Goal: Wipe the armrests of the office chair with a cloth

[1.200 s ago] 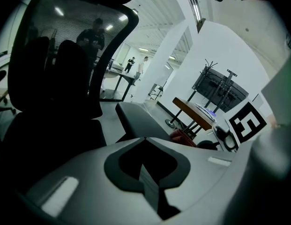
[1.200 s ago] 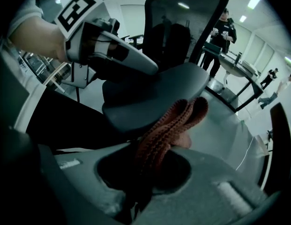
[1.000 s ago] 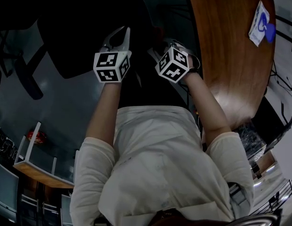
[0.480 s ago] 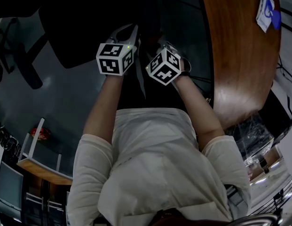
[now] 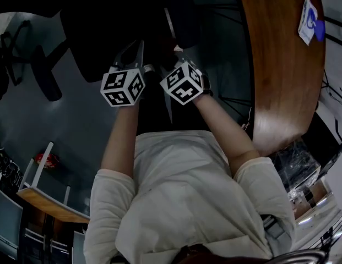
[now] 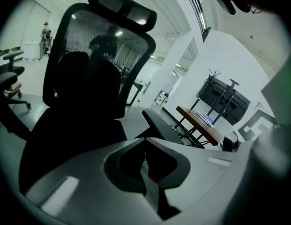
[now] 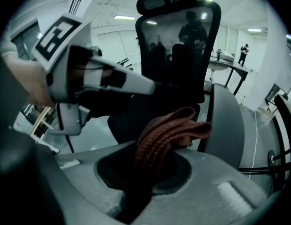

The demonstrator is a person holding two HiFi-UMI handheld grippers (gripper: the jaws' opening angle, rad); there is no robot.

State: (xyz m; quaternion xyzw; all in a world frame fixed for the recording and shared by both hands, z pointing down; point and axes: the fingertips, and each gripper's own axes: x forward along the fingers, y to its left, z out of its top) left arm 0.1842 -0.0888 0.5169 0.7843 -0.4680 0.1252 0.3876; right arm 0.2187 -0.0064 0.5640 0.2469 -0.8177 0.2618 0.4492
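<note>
In the head view the office chair [image 5: 99,37] is dissolving into darkness. The right gripper [image 7: 150,172] fingers are clamping the bunched cloth [image 7: 168,135], with an armrest [image 7: 225,125] at its 3 o'clock. The left gripper [image 6: 146,163] fingers are pressing together, empty.

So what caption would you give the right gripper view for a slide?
Right gripper clamps a reddish-brown knitted cloth before a black mesh-backed office chair, left gripper alongside.

Head view steeply down, both gripper views facing office chair [image 6: 89,93]
</note>
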